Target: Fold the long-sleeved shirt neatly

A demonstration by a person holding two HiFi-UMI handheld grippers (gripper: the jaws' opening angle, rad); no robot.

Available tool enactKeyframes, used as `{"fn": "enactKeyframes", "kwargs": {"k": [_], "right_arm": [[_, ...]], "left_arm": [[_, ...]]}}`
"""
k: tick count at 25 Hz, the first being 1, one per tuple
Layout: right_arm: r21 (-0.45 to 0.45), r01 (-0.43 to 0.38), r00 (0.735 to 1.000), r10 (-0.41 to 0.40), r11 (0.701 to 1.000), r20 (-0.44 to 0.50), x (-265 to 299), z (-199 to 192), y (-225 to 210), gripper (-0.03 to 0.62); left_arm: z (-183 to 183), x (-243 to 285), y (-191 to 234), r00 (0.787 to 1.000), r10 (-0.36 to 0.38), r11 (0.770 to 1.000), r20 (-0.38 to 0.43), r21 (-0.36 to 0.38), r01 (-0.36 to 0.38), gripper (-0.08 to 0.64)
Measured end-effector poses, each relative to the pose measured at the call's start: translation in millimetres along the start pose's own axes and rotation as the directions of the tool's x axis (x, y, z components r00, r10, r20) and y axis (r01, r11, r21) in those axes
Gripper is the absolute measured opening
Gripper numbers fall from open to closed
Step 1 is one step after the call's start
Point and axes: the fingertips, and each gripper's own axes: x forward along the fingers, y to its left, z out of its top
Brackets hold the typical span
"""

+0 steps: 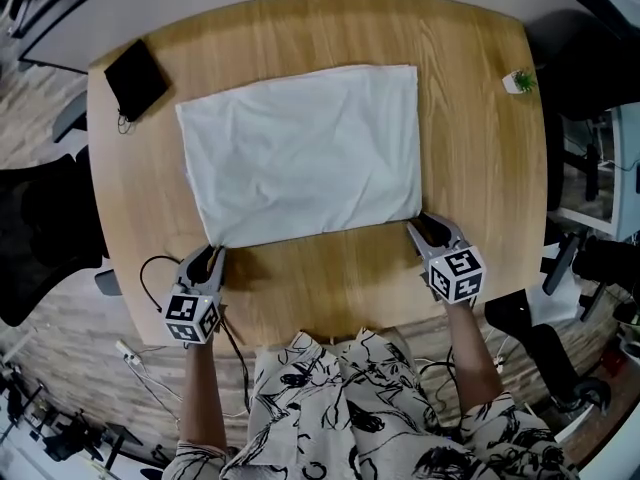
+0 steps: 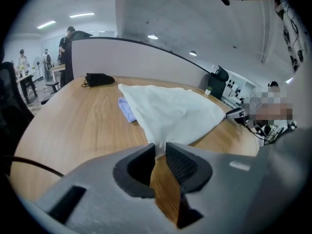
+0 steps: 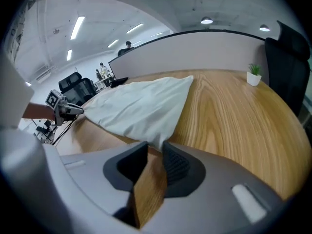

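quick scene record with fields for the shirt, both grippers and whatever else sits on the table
shirt: white, already folded to a rough rectangle, lying flat mid-table
surface: wooden table
left gripper: at the shirt's near left corner, jaws closed on the cloth
right gripper: at the shirt's near right corner, jaws closed on the cloth
other items: black pouch at the far left corner; small potted plant near the far right edge
likely next: probably lifting the near edge for another fold

shirt [image 1: 300, 153] — soft matt cloth, lightly creased | table [image 1: 480, 168] — smooth light wood, satin finish
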Motion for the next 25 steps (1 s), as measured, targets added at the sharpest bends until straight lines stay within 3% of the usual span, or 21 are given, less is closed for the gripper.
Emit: {"fn": "enactKeyframes", "kwargs": {"k": [1,3,6,10,15,18,21,25], "right_arm": [[0.011,0.015,1.0,-0.015,1.0,0.005,0,0,-3,0.061],[0.024,0.034,0.999,-0.034,0.999,0.009,0,1,-6,0.02],[0.017,0.063,0.998,-0.063,0.998,0.0,-2,0,-9,0.014],[0.096,0.1,0.995,-0.099,0.99,-0.014,-8,-6,-28,0.015],[0.045,0.144,0.989,-0.144,0.989,-0.022,-7,-2,-23,0.019],[0.054,0.166,0.985,-0.169,0.985,0.048,-22,9,-15,0.083],[0.03,0.207,0.958,-0.209,0.978,0.198,-55,41,-6,0.132],[-0.002,0.227,0.905,-0.21,0.974,0.37,-104,78,7,0.11]], "left_arm": [[0,0,0,1.0,-0.001,1.0,0.001,-0.004,0.001,0.069],[-1,0,0,1.0,-0.004,1.0,-0.008,0.001,0.004,0.039],[-3,0,4,0.999,0.022,1.0,-0.037,0.015,-0.022,0.018],[-8,-4,22,0.996,0.07,0.996,-0.058,-0.048,-0.073,0.014],[-8,-1,20,0.997,0.062,0.998,-0.051,-0.004,-0.062,0.021],[0,-14,19,0.999,0.031,0.999,0.016,-0.004,-0.031,0.179],[22,-45,33,0.985,0.077,0.997,0.156,-0.024,-0.074,0.178],[44,-93,38,0.932,0.199,0.977,0.304,0.013,-0.213,0.112]]}}
